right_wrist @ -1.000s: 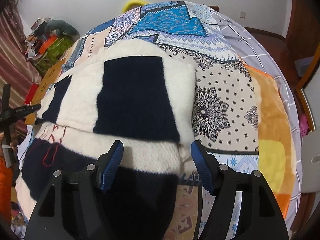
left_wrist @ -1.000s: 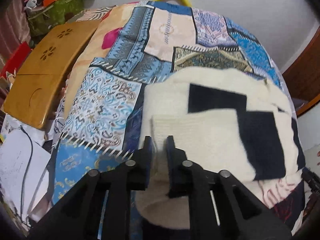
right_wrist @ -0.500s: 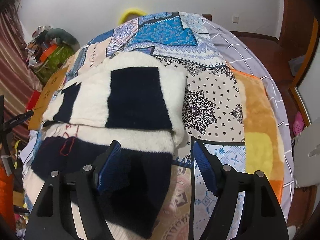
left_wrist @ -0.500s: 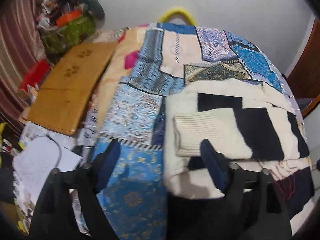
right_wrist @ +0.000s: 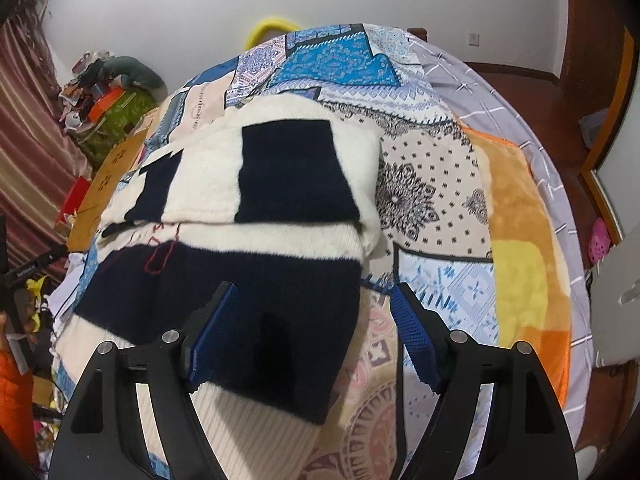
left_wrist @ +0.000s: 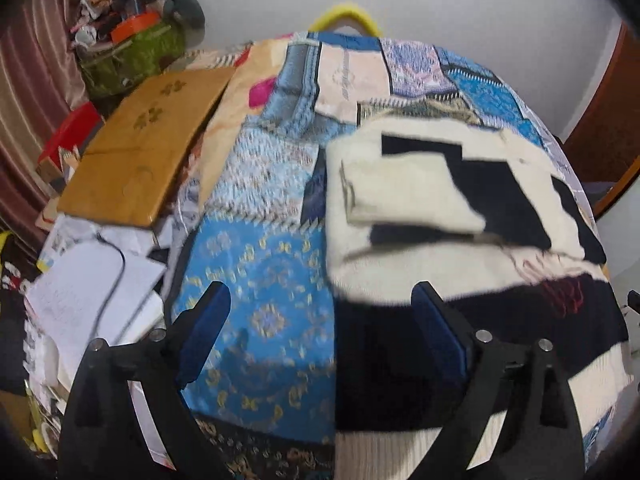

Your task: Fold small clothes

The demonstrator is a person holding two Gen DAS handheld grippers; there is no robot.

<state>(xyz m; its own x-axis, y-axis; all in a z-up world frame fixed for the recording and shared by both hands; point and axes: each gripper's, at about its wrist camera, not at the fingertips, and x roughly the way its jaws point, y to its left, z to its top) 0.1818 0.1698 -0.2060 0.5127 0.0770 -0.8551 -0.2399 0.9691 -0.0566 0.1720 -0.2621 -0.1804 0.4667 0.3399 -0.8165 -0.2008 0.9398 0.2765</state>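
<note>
folded sweater [right_wrist: 280, 184], both tools spread, empty

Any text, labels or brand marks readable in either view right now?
None can be read.
Red stitching on the sweater: outlines, no legible letters.
White print on a black bar at the left edge of the right view: too small.
Faint print on a beige quilt patch: blurred.

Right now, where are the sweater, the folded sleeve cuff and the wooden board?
sweater [right_wrist: 296, 184]: right wrist view, on the navy block of its upper layer.
folded sleeve cuff [left_wrist: 356, 192]: left wrist view, on the ribbed cream end.
wooden board [left_wrist: 136, 152]: left wrist view, on its flat top, left of the bed.
</note>
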